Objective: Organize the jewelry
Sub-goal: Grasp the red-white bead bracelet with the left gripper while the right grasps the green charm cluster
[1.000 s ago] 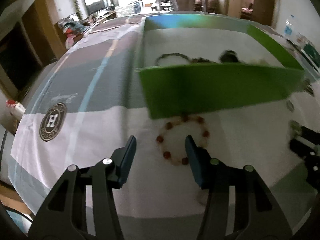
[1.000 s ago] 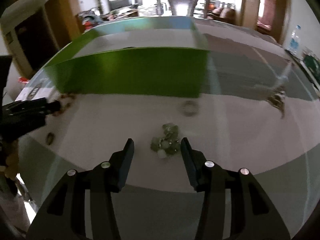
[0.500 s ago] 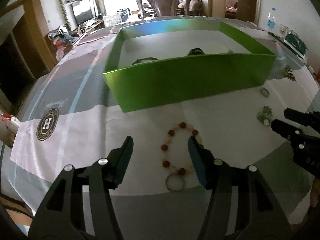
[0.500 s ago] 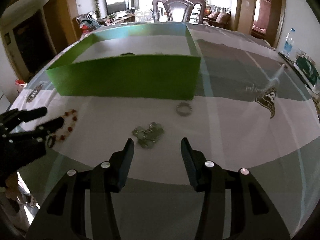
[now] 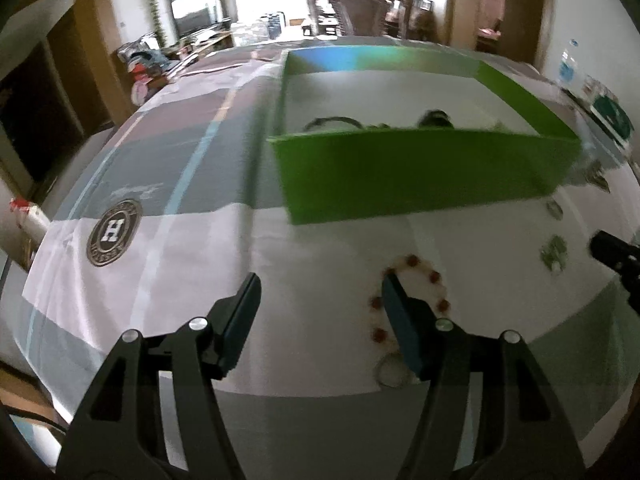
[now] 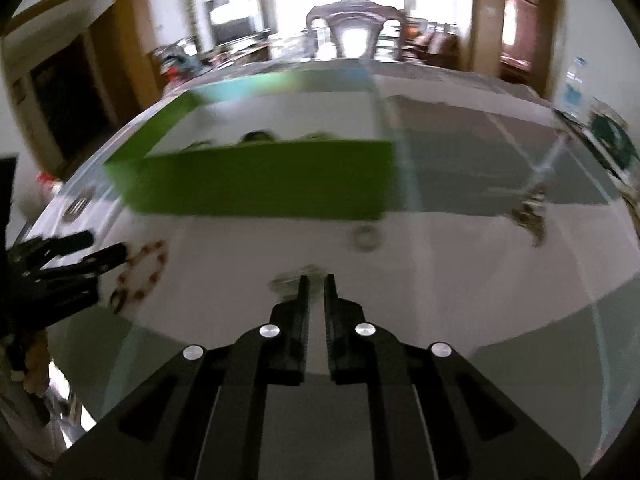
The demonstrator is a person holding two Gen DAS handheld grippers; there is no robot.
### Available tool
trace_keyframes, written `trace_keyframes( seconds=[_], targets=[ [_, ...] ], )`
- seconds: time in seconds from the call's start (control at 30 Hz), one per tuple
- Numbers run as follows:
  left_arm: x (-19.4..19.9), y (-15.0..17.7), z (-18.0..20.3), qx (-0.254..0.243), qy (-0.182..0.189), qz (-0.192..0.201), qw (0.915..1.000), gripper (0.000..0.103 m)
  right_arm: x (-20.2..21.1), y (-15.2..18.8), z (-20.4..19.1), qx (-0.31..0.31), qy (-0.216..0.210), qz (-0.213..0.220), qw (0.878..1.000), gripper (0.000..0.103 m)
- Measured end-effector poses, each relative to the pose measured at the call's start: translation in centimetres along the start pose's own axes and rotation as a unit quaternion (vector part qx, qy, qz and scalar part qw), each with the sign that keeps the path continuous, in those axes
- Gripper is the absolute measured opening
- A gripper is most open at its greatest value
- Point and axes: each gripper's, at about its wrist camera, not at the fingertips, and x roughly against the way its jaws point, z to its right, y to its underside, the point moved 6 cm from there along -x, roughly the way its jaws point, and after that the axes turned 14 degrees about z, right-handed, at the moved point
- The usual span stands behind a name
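A green box point(image 5: 420, 168) stands on the table and holds dark jewelry point(image 5: 436, 118); it also shows in the right wrist view point(image 6: 260, 184). A red and cream bead bracelet point(image 5: 434, 278) lies before the box, with a metal ring point(image 5: 390, 372) near it. My left gripper point(image 5: 320, 300) is open, its right finger over the bracelet's left edge. My right gripper point(image 6: 316, 282) is shut on a small greenish jewelry cluster point(image 6: 286, 282). In the left wrist view that cluster point(image 5: 554, 252) lies by the right gripper's tip point(image 5: 612, 246). The bracelet point(image 6: 142, 268) and left gripper point(image 6: 80, 252) show at left.
A silver ring point(image 6: 366, 238) lies before the box's right corner. A metal ornament point(image 6: 530, 210) lies at the right. The tablecloth carries a round H logo point(image 5: 114, 232). A wooden chair point(image 5: 360, 8) stands behind the table. The table's near edge is just below the grippers.
My right gripper has closed on the greenish cluster. My left gripper has shifted left, so the bracelet now lies by its right finger instead of between the fingers.
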Motion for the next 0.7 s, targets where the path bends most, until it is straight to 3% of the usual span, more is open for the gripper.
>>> trace_keyframes(
  seconds=[0.07, 0.17, 0.23, 0.37, 0.47, 0.53, 0.63, 0.7],
  targets=[
    [-0.1, -0.1, -0.6, 0.010, -0.008, 0.000, 0.9999, 0.063, -0.1, 0.2, 0.6, -0.005, 0.006, -0.002, 1.000, 0.028],
    [-0.6, -0.1, -1.1, 0.024, -0.014, -0.003, 0.9996, 0.063, -0.5, 0.9, -0.2, 0.002, -0.005, -0.011, 1.000, 0.028],
    [-0.9, -0.1, -1.0, 0.023, -0.013, -0.004, 0.9996, 0.063, -1.0, 1.3, -1.3, 0.013, -0.016, -0.015, 1.000, 0.031],
    [-1.1, 0.1, -0.4, 0.016, -0.008, -0.004, 0.9998, 0.064, -2.5, 1.1, -3.0, 0.029, -0.021, -0.017, 0.999, 0.045],
    [-1.2, 0.0, 0.3, 0.011, -0.002, 0.003, 0.9999, 0.064, -3.2, 1.1, -4.0, 0.039, -0.018, -0.019, 0.999, 0.047],
    [-1.1, 0.0, 0.5, 0.009, 0.000, 0.005, 0.9999, 0.064, -3.5, 1.2, -4.5, 0.045, -0.018, -0.022, 0.999, 0.047],
    [-1.2, 0.2, 1.2, -0.002, 0.004, 0.006, 1.0000, 0.064, -3.7, 1.4, -4.9, 0.049, -0.028, -0.029, 0.998, 0.022],
    [-1.2, 0.4, 1.5, -0.009, 0.008, 0.003, 0.9999, 0.056, -3.8, 1.3, -5.0, 0.049, -0.031, -0.028, 0.998, 0.019]
  ],
)
